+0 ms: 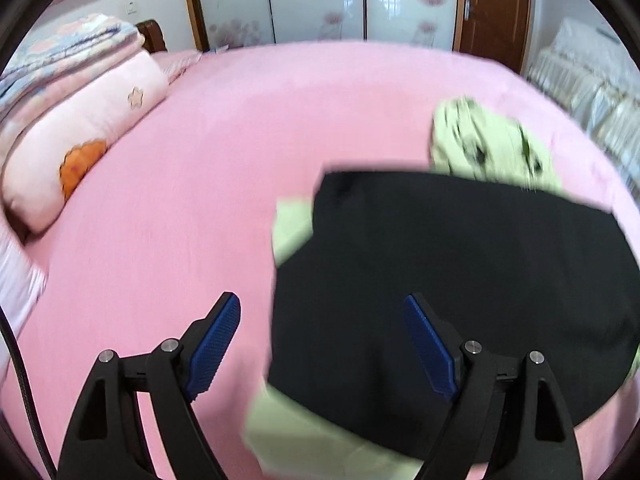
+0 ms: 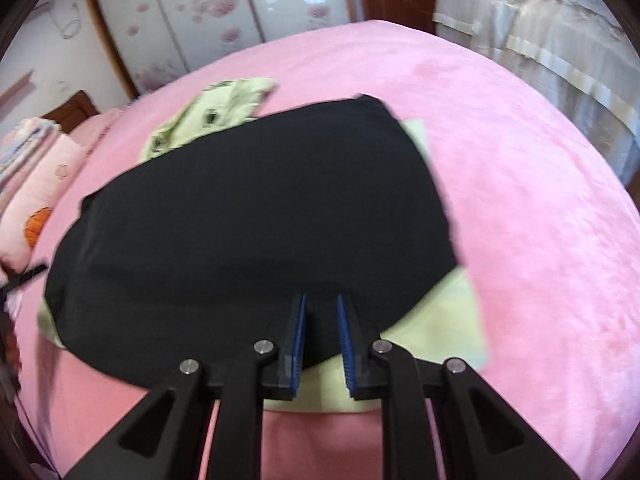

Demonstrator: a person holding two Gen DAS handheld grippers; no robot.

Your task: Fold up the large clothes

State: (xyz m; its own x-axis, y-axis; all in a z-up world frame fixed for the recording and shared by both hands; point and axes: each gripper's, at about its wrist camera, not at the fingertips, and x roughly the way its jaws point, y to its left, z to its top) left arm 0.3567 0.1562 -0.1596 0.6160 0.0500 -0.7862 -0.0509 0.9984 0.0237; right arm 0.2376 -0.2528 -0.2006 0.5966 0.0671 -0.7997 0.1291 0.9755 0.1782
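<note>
Closest to the left wrist camera, the left gripper (image 1: 322, 308) stands with its two black fingers and blue ribbed pads (image 1: 216, 350) spread wide apart, nothing between them. Its left finger hangs over bare pink sheet, its right finger over the black garment (image 1: 460, 272). Whether the tips touch the fabric cannot be told.

In the right wrist view, the right gripper (image 2: 321, 308) is nearly closed, a narrow gap left between the blue pads (image 2: 347, 344). The near edge of the black garment lies in that gap, but the blur hides whether the pads actually pinch it.

The black garment is folded into a broad, rounded slab, lying flat on the pink bed (image 2: 540, 208), near its front edge and roughly midway across. Beneath it lies a pale green cloth (image 2: 444, 328), its corners peeping out on both sides and along the front. Just beyond the black garment, touching its far edge, rests a crumpled pale green garment with dark markings (image 1: 492, 144).

Further back, along the bed's left edge, sits a pink pillow with an orange patch (image 1: 80, 148), and folded pastel quilts (image 1: 60, 56) piled behind it. Past the far edge stand wardrobe doors with pink flower prints (image 1: 316, 0), a brown wooden door (image 1: 492, 8) and, to the right, pale draped furniture (image 2: 540, 32)
</note>
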